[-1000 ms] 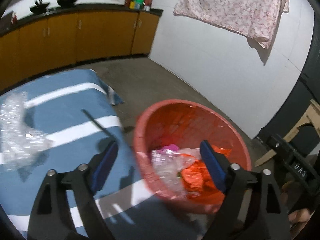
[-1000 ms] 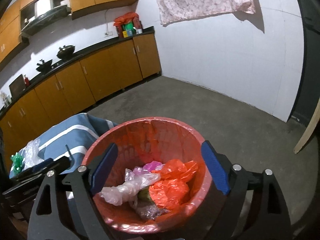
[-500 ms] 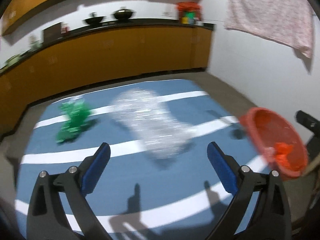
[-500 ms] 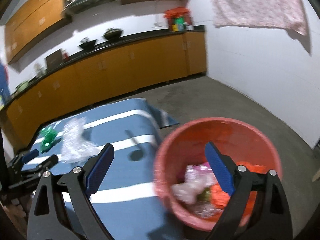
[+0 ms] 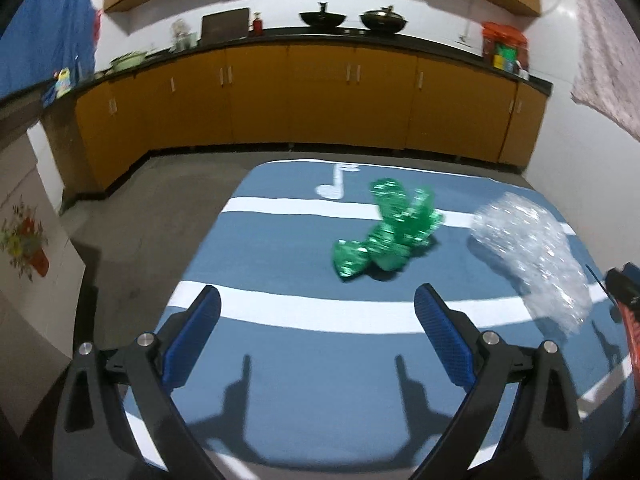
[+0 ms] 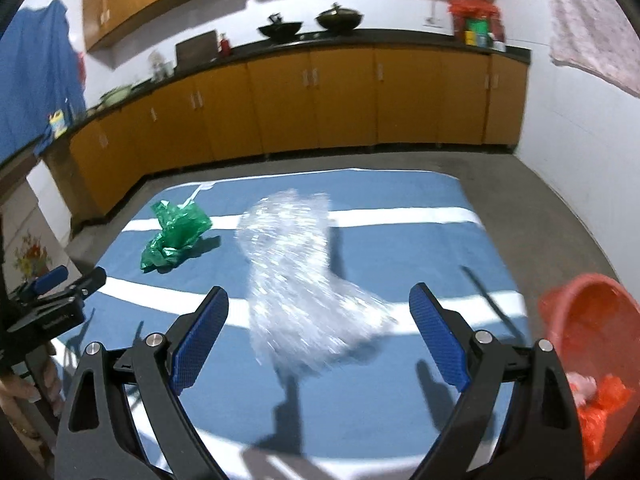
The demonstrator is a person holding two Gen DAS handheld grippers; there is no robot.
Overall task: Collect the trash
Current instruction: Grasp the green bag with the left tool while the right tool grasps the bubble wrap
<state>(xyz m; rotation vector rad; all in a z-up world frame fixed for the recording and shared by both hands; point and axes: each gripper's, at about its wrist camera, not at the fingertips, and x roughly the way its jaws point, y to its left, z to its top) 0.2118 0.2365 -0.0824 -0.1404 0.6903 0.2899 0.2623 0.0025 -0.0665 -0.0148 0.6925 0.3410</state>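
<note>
Your left gripper (image 5: 316,316) hangs over the blue striped cloth (image 5: 280,380) with jaws spread, nothing between them after opening wider just now. Your right gripper (image 6: 318,316) gapes empty too. Crumpled green wrapper (image 5: 386,230) lies ahead of the left; clear bubble wrap (image 6: 296,268) sits ahead of the right; the red bin (image 6: 596,320) waits off the right edge.

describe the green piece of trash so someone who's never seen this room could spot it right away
Find the blue cloth with white stripes spread in front of the orange cabinets. Two crumpled plastic pieces lie on it, near its far end. The green wrapper is the shiny, bright green one; the bubble wrap beside it is clear.
</note>
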